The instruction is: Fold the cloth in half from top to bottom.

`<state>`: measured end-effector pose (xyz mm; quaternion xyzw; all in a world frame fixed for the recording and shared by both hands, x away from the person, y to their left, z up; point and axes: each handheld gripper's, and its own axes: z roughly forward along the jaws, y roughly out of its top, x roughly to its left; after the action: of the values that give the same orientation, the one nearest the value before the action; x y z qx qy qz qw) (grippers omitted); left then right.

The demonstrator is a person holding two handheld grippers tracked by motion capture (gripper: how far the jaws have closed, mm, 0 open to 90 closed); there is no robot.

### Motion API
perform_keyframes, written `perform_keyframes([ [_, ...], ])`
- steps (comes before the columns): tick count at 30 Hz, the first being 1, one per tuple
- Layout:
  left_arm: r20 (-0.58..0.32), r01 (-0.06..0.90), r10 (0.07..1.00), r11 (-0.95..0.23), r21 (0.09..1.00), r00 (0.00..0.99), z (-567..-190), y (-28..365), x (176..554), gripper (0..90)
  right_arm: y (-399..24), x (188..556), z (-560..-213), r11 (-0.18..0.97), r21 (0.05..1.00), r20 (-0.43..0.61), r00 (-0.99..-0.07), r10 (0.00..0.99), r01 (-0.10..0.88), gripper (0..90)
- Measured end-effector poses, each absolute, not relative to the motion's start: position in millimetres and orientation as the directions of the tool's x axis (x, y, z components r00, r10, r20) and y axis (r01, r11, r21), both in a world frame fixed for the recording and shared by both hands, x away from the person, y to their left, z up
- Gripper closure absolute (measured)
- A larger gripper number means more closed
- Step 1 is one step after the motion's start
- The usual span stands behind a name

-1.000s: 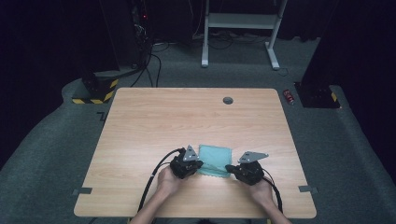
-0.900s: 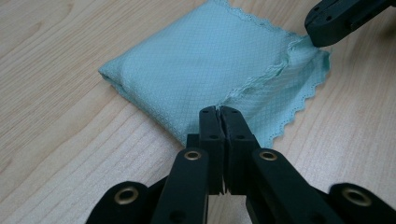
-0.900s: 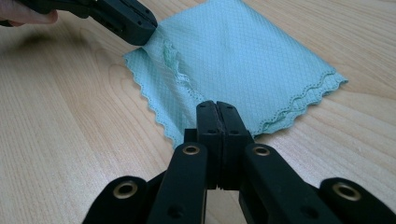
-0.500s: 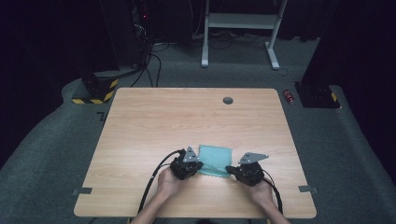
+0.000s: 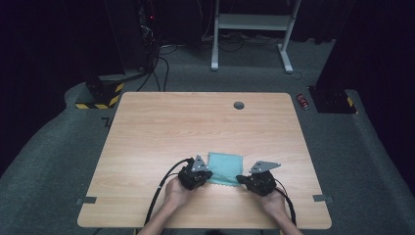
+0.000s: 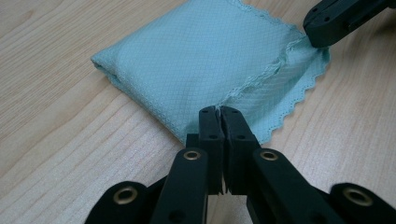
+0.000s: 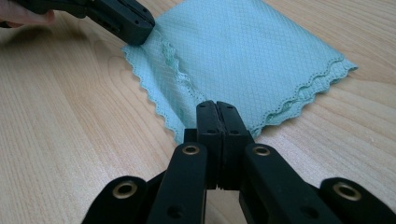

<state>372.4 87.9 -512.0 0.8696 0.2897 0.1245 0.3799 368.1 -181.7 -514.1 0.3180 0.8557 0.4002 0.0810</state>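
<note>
1. The folded teal cloth point(image 5: 225, 168) lies on the counter point(image 5: 161, 132) near the person's edge.
2. Left hand-held gripper point(image 6: 219, 112) and right hand-held gripper point(image 7: 216, 107) each pinch a near corner.
3. It looks light, limp and thin; the scalloped corners are the best hold.

Grey carpet floor point(image 5: 49, 161), white desk frame point(image 5: 252, 29), dark surroundings.

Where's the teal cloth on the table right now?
In the high view the folded teal cloth lies near the table's front edge, slightly right of centre, between the left gripper and right gripper, each shut on one of its near corners.
</note>
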Motion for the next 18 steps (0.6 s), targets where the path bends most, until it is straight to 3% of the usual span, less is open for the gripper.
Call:
perform_keyframes([
  [11,-0.011,0.411,0.596,-0.54,0.735,0.803,-511.7,90.3,370.6,86.2,-181.9,367.6,-514.8,0.477,0.734,0.12,-0.783,0.61,0.484,88.9],
  [18,-0.031,0.431,0.612,-0.519,0.739,0.79,-512.1,97.5,369.1,79.1,-183.4,368.1,-514.1,0.463,0.735,0.14,-0.778,0.612,0.496,86.5],
])
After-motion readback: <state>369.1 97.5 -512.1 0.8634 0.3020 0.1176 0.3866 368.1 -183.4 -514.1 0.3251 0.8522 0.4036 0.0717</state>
